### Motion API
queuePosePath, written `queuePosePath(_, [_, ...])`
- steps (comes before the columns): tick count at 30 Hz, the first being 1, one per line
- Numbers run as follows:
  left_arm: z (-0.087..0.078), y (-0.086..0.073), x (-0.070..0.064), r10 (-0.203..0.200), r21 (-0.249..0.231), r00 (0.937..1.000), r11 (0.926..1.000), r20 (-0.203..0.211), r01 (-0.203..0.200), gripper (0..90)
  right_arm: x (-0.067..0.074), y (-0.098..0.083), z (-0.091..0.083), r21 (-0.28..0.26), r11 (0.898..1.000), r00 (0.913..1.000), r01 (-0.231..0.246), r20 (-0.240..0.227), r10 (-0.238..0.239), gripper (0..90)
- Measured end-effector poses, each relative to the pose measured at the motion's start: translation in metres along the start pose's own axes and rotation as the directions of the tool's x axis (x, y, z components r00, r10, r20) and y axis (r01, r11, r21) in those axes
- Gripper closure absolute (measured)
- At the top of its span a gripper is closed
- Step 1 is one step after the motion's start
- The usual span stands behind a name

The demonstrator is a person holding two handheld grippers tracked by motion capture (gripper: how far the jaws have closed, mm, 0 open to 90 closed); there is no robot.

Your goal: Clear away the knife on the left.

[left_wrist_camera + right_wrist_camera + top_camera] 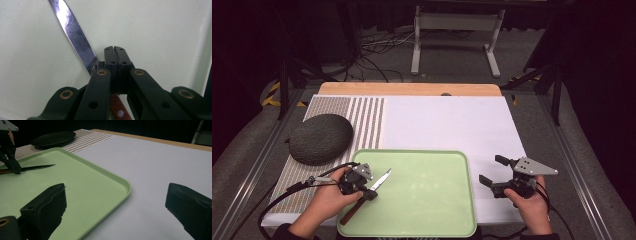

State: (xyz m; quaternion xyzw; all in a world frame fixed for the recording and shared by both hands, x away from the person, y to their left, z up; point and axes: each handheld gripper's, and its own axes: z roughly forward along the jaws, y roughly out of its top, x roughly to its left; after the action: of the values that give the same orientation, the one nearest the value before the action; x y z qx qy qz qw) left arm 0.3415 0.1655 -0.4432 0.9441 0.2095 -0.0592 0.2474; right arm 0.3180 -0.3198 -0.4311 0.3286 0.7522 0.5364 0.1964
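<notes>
Left tool [371, 191]: over the near left part of the green tray [437, 200], in the person's left hand [328, 202]. In the left gripper view its two jaws stand pressed together, with no gap between the pads. The steak knife passes under the jaws at the spot where blade meets handle; whether the pads pinch any part of it cannot be told.

Steak knife [381, 181]: lies on the tray's floor near its left edge, aslant, with the serrated blade pointing up and to the right in the high view. The reddish wooden handle [119, 110] runs back toward the tray's near left corner and shows a pale rivet.

Right tool [497, 175]: held in the person's right hand [532, 202] above the white sheet [452, 125], just right of the tray. Its jaws stand wide apart with nothing between them. It points left, toward the tray.

Green tray: sits at the near middle of the desk [412, 89], partly on the white sheet. Apart from the knife, its floor is bare.

Striped mat [362, 120]: covers the left part of the desk, just beside the tray's left rim.

Dark woven plate [319, 137]: rests on the striped mat, beyond the tray's far left corner and well apart from both tools.
</notes>
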Motion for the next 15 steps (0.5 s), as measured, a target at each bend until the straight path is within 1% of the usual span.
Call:
queuePosePath(8, [-0.0020,-0.0025,0.0011,-0.008,0.003,0.9999,1.0000,-0.013,0.008,90.0,0.0002,0.0000,-0.0001,0.000,1.000,1.0000,-0.002,-0.002,0.002,4.2])
queuePosePath(9, [-0.0028,-0.0030,0.0017,-0.008,0.010,0.9999,0.9999,-0.006,0.008,90.0,0.0002,0.0001,-0.0001,-0.001,1.000,1.0000,-0.001,-0.001,0.001,4.2])
queuePosePath(10, [-0.0031,-0.0038,0.0015,-0.015,0.010,0.9999,0.9998,-0.007,0.015,90.0,0.0001,0.0001,-0.0002,-0.001,1.000,1.0000,-0.002,-0.002,0.002,4.2])
queuePosePath(12, [-0.0035,-0.0050,0.0023,-0.015,0.006,0.9999,0.9999,-0.006,0.015,90.0,0.0001,0.0001,-0.0001,0.000,1.000,1.0000,-0.001,-0.001,0.001,4.2])
queuePosePath(13, [-0.0042,-0.0060,0.0021,-0.023,0.011,0.9997,0.9997,-0.007,0.023,90.0,0.0001,0.0001,0.0000,0.000,1.000,1.0000,-0.001,-0.001,0.001,4.2])
queuePosePath(15, [-0.0053,-0.0065,0.0028,-0.017,0.019,0.9998,0.9997,-0.008,0.017,89.9,0.0002,0.0001,0.0001,0.002,1.000,1.0000,0.000,-0.002,0.000,4.2])
